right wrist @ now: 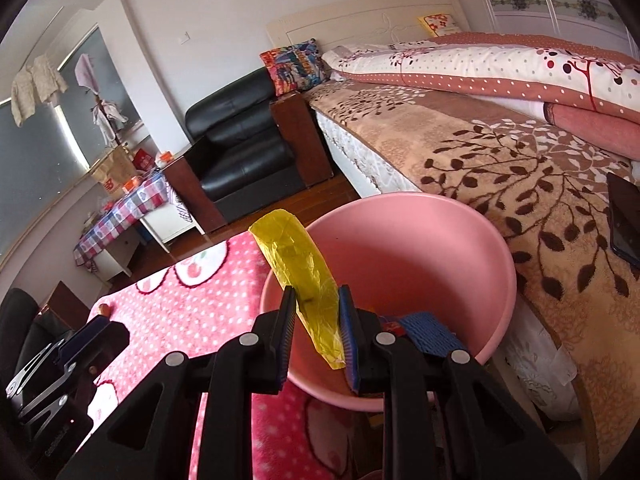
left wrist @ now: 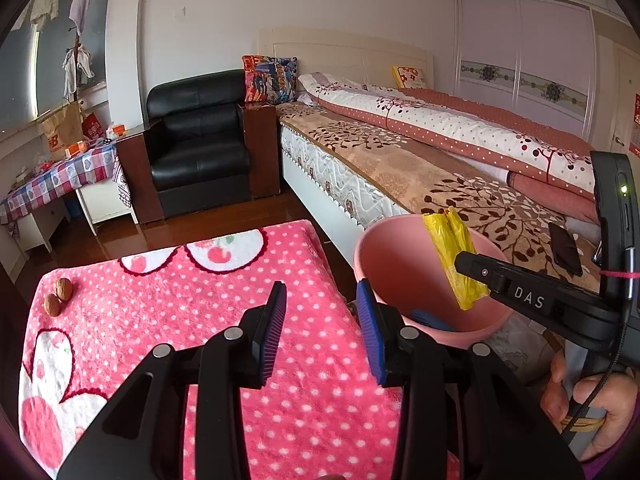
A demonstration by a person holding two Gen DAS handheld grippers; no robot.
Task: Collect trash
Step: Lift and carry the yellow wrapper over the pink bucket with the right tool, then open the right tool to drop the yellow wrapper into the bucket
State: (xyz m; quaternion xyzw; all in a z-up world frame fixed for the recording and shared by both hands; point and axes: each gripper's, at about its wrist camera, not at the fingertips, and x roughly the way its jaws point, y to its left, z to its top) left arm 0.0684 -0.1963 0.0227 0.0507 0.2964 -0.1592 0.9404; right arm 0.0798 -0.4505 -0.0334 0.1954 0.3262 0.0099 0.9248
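Note:
My right gripper (right wrist: 316,312) is shut on a yellow plastic wrapper (right wrist: 298,268) and holds it over the pink bin (right wrist: 420,248). In the left wrist view the wrapper (left wrist: 454,252) hangs from the right gripper (left wrist: 464,268) above the bin (left wrist: 392,256). A blue piece of trash (right wrist: 430,328) lies inside the bin. My left gripper (left wrist: 322,300) is open and empty above the pink dotted blanket (left wrist: 200,300), left of the bin. Two walnuts (left wrist: 58,296) lie on the blanket's far left.
A bed (left wrist: 400,168) with a leaf-pattern cover runs along the right, with a dark phone (right wrist: 624,220) on it. A black armchair (left wrist: 200,144) stands behind the blanket. A checked-cloth table (left wrist: 60,176) with clutter is at the far left.

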